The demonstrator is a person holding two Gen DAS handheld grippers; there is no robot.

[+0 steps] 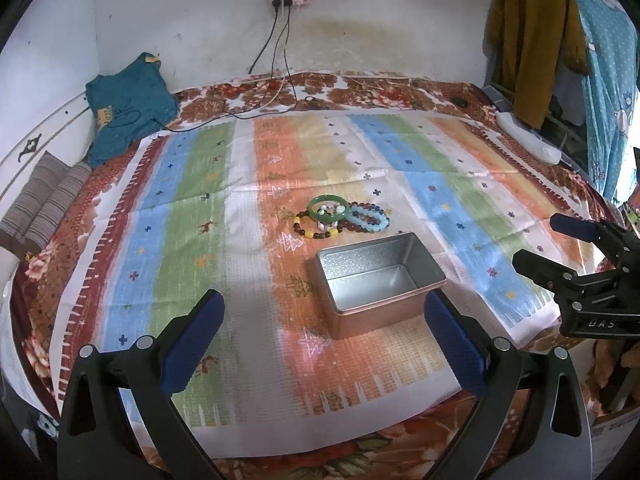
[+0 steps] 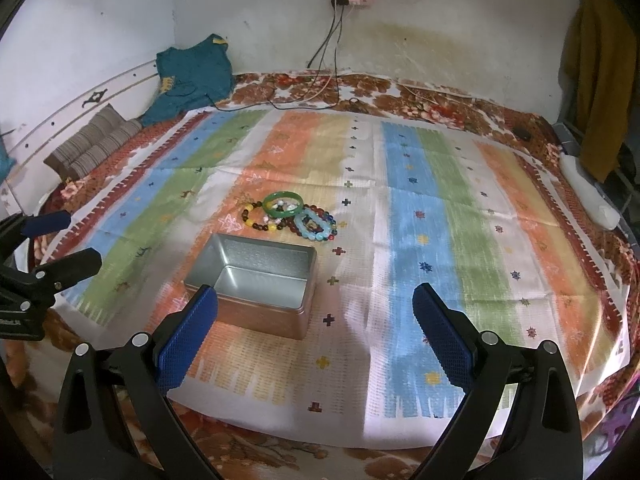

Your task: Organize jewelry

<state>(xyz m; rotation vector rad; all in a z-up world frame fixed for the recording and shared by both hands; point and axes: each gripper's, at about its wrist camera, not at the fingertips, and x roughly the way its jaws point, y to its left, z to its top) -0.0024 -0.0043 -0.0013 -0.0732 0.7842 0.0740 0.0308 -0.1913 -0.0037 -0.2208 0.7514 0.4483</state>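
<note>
An open metal tin (image 1: 378, 280) (image 2: 256, 280) stands empty on the striped cloth (image 1: 224, 216) (image 2: 440, 208). Just behind it lies a heap of bracelets (image 1: 344, 216) (image 2: 290, 216): a green bangle (image 1: 316, 205) (image 2: 267, 202) on top, a light blue bead bracelet (image 1: 374, 220) (image 2: 310, 232), a dark and yellow bead bracelet (image 1: 304, 230) (image 2: 254, 220). My left gripper (image 1: 324, 312) (image 2: 64, 238) hovers open in front of the tin. My right gripper (image 2: 316, 308) (image 1: 536, 242) is open too, to the tin's right. Neither holds anything.
The cloth covers a bed with a floral blanket (image 1: 360, 88). A teal garment (image 1: 128, 104) and a striped cushion (image 1: 44, 200) lie at the back left. Cables (image 1: 276, 80) hang from a wall socket. Clothes (image 1: 536, 40) hang at the right.
</note>
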